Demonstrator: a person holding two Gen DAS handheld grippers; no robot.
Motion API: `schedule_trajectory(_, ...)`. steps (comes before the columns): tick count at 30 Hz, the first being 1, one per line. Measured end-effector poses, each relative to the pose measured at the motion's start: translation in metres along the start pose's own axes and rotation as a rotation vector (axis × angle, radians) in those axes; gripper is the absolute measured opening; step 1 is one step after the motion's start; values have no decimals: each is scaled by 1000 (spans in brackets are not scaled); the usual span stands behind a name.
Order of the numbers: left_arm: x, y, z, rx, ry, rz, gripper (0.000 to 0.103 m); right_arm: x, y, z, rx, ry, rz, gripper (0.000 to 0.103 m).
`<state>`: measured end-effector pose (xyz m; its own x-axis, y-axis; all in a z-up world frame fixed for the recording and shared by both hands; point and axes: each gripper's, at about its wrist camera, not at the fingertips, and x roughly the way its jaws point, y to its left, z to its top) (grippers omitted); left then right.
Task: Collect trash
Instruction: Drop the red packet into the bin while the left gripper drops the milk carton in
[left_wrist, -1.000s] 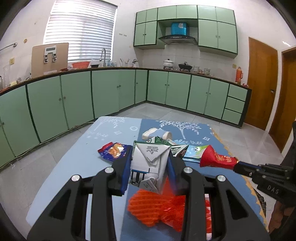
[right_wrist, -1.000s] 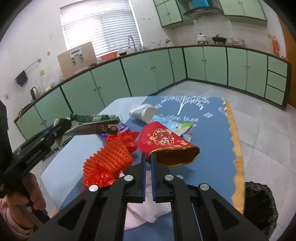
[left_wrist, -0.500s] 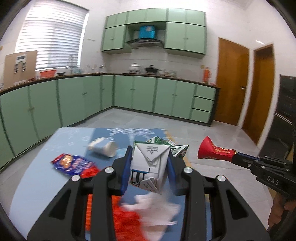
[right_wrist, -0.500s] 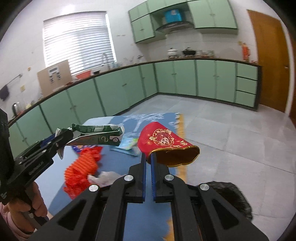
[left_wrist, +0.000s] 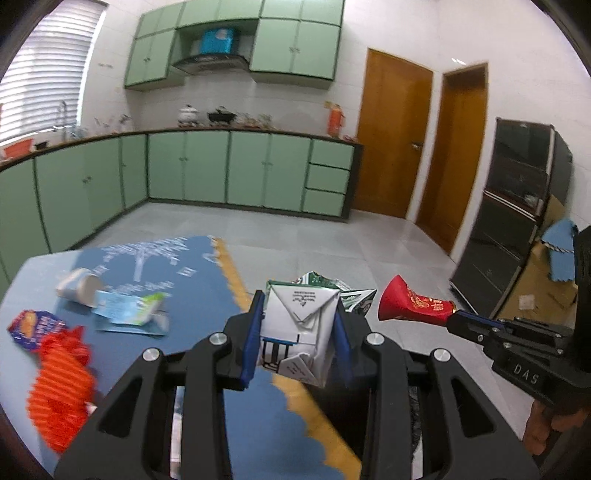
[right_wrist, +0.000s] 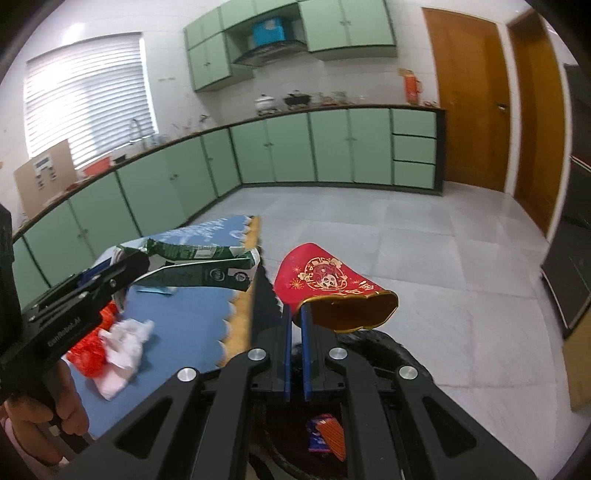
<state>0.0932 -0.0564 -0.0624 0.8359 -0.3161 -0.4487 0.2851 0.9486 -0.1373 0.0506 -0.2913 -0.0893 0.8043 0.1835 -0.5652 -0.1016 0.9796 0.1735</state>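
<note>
1. Left tool (left_wrist: 299, 343) pinches a crushed white-and-green milk carton (left_wrist: 300, 332) between its blue pads, held in the air past the table's scalloped yellow edge (left_wrist: 236, 288).
2. Right tool (right_wrist: 295, 325) is pressed together on the rim of a red paper cup with gold lining (right_wrist: 332, 291), hanging above a black trash bag (right_wrist: 369, 347) on the floor.
3. One small red-and-blue wrapper (right_wrist: 327, 437) already lies inside the bag.
4. On the blue table remain an orange foam net (left_wrist: 61, 391), a red-and-blue snack wrapper (left_wrist: 33, 325), a white crumpled tissue (right_wrist: 123, 347), a tipped white cup (left_wrist: 79, 290) and a light-blue packet (left_wrist: 127, 312).
5. Judged roughly: barely started; two pieces await dropping.
</note>
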Motion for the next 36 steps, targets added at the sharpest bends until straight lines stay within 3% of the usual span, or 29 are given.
schedule_trajectory(12, 55, -38, -22, 67, 170, -99, 34, 18, -51, -39, 109, 102, -61, 5)
schedule_trajectory(15, 58, -38, -23, 73, 179, -97, 49, 24, -59, -44, 121, 124, -71, 8)
schedule_trajectory(17, 57, -37, -22, 77, 172, -88, 57, 26, -59, -45, 122, 131, -79, 18)
schedule_trajectory(22, 49, -33, -20, 69, 163, -77, 57, 23, -55, -43, 125, 118, -80, 29)
schedule_trajectory(29, 21, 1, -13, 15, 104, 9, 63, 14, -29, -23, 74, 53, -53, 57)
schedule_trajectory(36, -32, 61, -12, -23, 24, 230, 71, 17, 33, -2, -15, -17, 65, 77)
